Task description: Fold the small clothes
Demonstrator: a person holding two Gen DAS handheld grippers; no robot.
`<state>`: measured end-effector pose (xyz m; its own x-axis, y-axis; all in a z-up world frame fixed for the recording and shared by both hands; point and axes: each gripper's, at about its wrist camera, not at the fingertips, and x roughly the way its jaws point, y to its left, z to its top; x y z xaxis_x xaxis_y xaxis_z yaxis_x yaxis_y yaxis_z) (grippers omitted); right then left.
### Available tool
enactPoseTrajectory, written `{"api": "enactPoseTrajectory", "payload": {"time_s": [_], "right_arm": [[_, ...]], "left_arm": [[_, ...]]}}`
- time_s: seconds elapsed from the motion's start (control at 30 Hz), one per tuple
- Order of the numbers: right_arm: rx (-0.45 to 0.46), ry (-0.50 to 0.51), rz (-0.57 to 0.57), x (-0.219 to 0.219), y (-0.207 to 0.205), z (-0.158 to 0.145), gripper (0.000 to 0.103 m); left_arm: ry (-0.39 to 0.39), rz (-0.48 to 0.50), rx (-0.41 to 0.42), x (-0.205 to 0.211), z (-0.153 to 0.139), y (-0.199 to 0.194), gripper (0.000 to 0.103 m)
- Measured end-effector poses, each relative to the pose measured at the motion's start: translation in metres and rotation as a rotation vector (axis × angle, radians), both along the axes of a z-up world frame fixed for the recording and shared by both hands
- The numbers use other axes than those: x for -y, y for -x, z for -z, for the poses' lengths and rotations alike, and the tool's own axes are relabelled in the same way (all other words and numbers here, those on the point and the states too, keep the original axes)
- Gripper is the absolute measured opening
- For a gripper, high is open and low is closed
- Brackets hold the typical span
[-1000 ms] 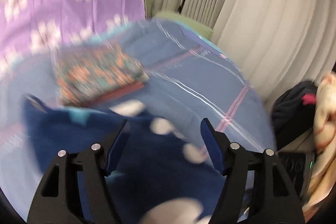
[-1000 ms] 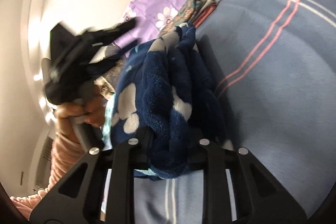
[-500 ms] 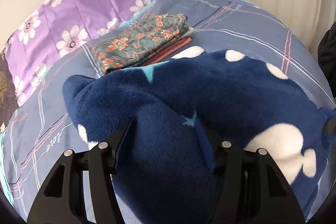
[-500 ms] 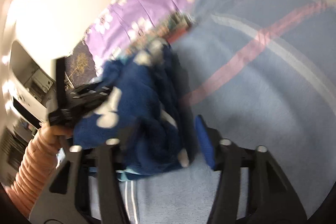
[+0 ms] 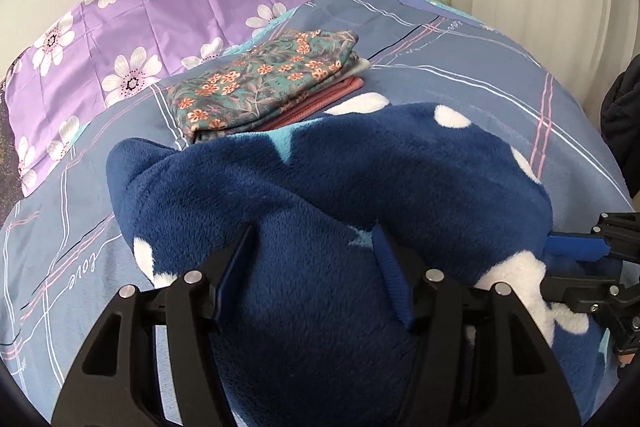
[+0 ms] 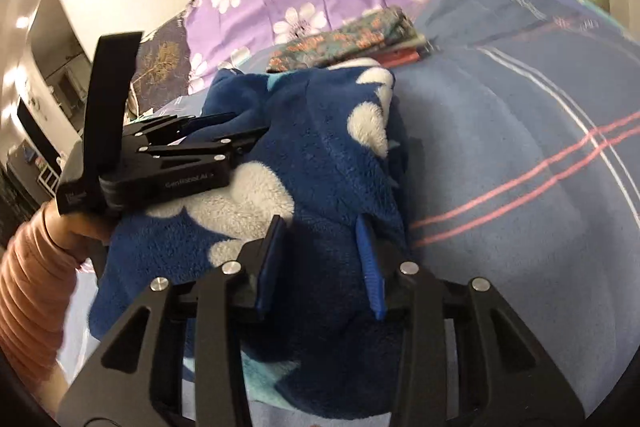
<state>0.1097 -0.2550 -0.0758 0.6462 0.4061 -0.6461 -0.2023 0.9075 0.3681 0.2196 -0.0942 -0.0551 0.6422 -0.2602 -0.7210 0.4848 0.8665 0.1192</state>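
In the left wrist view we see our left gripper at the bottom centre of the frame, its blue pads spread apart with the navy fleece garment bulging up between them; the fingers rest on the fleece without pinching it. The garment fills the middle and lower frame, lying rumpled on the blue striped bedspread. Our right gripper enters from the right edge, one blue pad lying against the fleece.

In the right wrist view our right gripper sits at bottom centre, fingers parted over the same fleece, gripping nothing. The left gripper appears at middle left, held by a hand in a peach sleeve.

Behind the garment, above centre, lies a folded floral cloth on a pink folded piece, with a purple flowered pillow at upper left.
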Motion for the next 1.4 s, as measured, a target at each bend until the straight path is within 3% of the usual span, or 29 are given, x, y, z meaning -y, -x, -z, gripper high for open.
{"api": "enactPoseTrajectory", "payload": {"time_s": [0.27,0.37,0.5,0.6,0.7,0.8,0.97,1.07,1.17,1.23,1.3,1.37,1.4], "right_arm": [[0.016,0.027,0.006,-0.006,0.004,0.001,0.037],[0.027,0.022,0.011,-0.005,0.007,0.002,0.037],[0.026,0.018,0.016,-0.004,0.007,0.003,0.037],[0.032,0.031,0.009,-0.005,0.007,0.002,0.037],[0.033,0.031,-0.001,-0.006,0.005,0.002,0.038],[0.040,0.052,0.003,-0.009,0.004,0.001,0.038],[0.043,0.053,-0.005,-0.008,0.005,0.001,0.038],[0.048,0.052,-0.003,-0.007,0.007,0.002,0.038],[0.047,0.050,-0.002,-0.006,0.008,0.002,0.038],[0.041,0.052,-0.002,-0.007,0.006,0.001,0.038],[0.042,0.058,0.000,-0.009,0.006,0.000,0.039],[0.047,0.061,0.005,-0.009,0.007,0.000,0.039],[0.050,0.062,0.007,-0.010,0.008,0.000,0.039]], "left_arm": [[0.040,0.000,0.023,-0.006,-0.005,0.002,0.062],[0.110,0.014,-0.003,-0.019,-0.019,-0.001,0.063],[0.110,-0.079,0.064,-0.038,-0.038,-0.013,0.062],[0.170,-0.191,0.011,-0.061,-0.034,-0.040,0.062],[0.049,-0.210,-0.044,-0.060,0.003,-0.062,0.068],[0.121,-0.249,-0.085,-0.066,0.016,-0.072,0.073],[0.080,-0.241,-0.081,-0.067,0.013,-0.072,0.076],[0.098,-0.237,-0.044,-0.072,-0.006,-0.063,0.076],[0.156,-0.222,0.059,-0.080,-0.043,-0.048,0.068],[0.247,-0.199,0.090,-0.084,-0.064,-0.042,0.050],[0.297,-0.164,0.082,-0.081,-0.074,-0.042,0.041],[0.231,-0.139,0.030,-0.067,-0.062,-0.052,0.036],[0.130,-0.155,-0.017,-0.058,-0.040,-0.064,0.036]]}}
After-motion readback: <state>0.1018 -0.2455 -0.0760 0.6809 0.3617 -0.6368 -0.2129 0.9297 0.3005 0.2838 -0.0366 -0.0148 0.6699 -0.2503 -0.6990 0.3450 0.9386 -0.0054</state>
